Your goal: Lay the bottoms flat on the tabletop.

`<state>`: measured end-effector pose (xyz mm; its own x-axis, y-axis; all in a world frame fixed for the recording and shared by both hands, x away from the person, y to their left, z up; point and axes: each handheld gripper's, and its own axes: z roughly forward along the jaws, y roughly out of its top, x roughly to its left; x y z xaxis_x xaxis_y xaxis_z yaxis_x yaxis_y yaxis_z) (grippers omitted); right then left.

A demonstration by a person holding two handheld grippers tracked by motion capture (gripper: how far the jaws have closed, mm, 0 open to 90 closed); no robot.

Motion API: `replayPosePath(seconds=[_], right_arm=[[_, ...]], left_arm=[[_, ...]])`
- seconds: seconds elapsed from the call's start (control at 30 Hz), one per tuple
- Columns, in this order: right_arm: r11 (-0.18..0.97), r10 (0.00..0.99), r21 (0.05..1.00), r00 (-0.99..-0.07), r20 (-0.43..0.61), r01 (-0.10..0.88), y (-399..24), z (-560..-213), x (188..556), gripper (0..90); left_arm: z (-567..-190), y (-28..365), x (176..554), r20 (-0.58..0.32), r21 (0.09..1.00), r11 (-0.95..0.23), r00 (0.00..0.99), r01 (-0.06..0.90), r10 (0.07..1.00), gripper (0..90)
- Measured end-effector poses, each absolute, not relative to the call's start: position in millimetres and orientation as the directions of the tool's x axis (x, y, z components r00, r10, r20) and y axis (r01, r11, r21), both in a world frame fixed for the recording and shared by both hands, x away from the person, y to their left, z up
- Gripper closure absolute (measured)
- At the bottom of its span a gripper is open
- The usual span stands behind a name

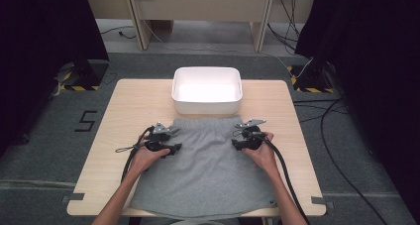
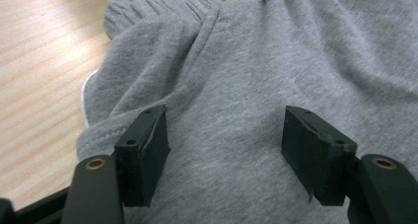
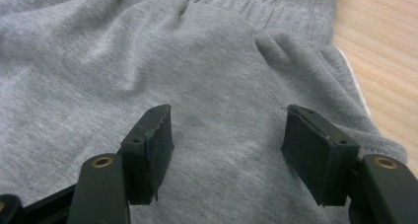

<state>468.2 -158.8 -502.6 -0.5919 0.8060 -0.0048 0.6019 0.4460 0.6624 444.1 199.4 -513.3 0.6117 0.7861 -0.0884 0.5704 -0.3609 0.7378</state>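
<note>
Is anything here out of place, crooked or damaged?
Nothing serious. The grey shorts lie flat, but their lower hem hangs over the table's near edge, with mild wrinkles below the waistband. The white bin stands straight.

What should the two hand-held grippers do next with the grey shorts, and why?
Probably lower and close both: the left hand-held gripper and right hand-held gripper stand open over the grey shorts, near the waistband, with no fabric pinched.

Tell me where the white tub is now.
In the high view, the white tub stands at the table's far middle edge, just beyond the waistband of the grey shorts.
</note>
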Motion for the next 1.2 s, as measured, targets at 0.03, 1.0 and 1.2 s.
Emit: replayPosePath(seconds=[0.03,1.0,1.2], right_arm=[[0.447,0.805,0.663,-0.593,-0.005,0.601,-158.6,-502.4,467.7,36.1],[0.468,0.729,0.732,-0.685,-0.003,0.495,-133.4,-476.1,425.2,35.9],[0.475,0.696,0.747,-0.718,0.005,0.465,-120.1,-471.5,408.6,35.9]], left_arm=[[-513.1,199.2,444.1,-0.091,0.738,-0.359,0.611,0.572,0.786,33.1],[-498.8,223.0,455.6,-0.127,0.755,-0.278,0.549,0.594,0.826,31.0],[-496.0,227.4,465.1,-0.128,0.748,-0.271,0.531,0.606,0.838,30.5]])
